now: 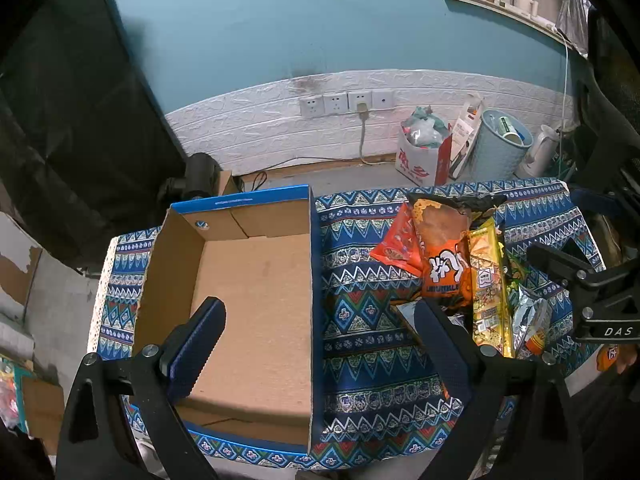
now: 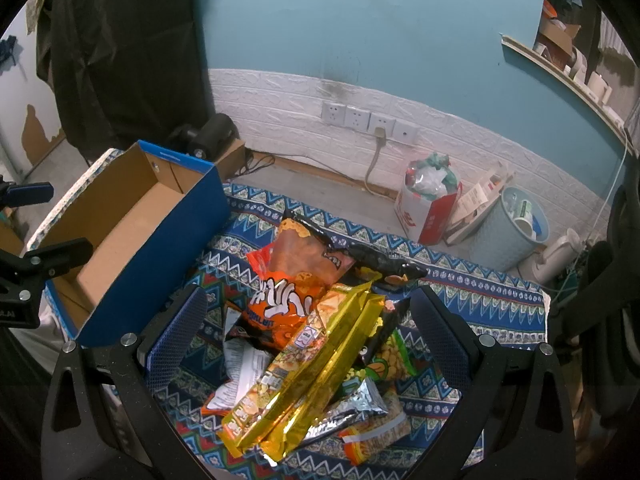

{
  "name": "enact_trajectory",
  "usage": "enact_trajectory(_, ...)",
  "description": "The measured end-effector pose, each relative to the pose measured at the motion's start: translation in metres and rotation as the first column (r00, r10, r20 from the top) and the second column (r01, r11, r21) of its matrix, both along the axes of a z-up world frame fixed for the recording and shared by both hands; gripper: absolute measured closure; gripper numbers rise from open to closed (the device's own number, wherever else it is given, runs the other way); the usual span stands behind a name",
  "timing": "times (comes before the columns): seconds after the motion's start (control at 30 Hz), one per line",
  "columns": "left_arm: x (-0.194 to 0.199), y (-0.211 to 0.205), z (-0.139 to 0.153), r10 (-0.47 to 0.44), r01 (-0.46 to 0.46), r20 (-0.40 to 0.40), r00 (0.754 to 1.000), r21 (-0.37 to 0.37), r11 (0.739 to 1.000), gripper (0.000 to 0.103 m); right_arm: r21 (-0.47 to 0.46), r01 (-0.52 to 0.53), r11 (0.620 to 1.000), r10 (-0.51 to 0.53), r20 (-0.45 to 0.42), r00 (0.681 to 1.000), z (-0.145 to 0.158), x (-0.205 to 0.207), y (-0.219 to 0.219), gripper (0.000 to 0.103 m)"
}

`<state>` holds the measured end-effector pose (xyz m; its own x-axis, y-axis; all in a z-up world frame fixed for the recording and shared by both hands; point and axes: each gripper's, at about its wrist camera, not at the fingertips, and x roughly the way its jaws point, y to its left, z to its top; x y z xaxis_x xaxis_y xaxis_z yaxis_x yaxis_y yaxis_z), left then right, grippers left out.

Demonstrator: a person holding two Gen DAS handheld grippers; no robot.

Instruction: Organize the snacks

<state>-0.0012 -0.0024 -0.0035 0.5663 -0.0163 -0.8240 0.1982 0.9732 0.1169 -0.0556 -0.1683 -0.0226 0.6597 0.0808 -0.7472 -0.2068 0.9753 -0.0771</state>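
Observation:
An empty blue cardboard box (image 1: 256, 300) sits on the left of the patterned cloth; it also shows in the right wrist view (image 2: 132, 236). A pile of snack bags lies to its right: an orange bag (image 1: 442, 256) (image 2: 292, 280), a long gold bag (image 1: 490, 292) (image 2: 312, 368), a red packet (image 1: 394, 244), a green packet (image 2: 390, 360) and a silver packet (image 2: 348, 408). My left gripper (image 1: 320, 336) is open over the box's right wall. My right gripper (image 2: 308, 332) is open above the pile, fingers either side of the gold bag, holding nothing.
The patterned cloth (image 1: 360, 360) covers a low table. Behind it on the floor stand a red-and-white bag of rubbish (image 1: 424, 152), a pale blue bin (image 1: 500, 140) and a white kettle (image 1: 540, 148). A black camera (image 1: 196, 176) sits behind the box.

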Motion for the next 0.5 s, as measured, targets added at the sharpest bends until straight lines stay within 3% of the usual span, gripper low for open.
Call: enact_trajectory(0.5,-0.0007,-0.0013,-0.0007,-0.006,0.006,-0.004,1.000,0.000,1.000,0.007,-0.003,0.000,1.000,0.000,-0.002,1.000,-0.0015,-0.0009,-0.0014,0.003)
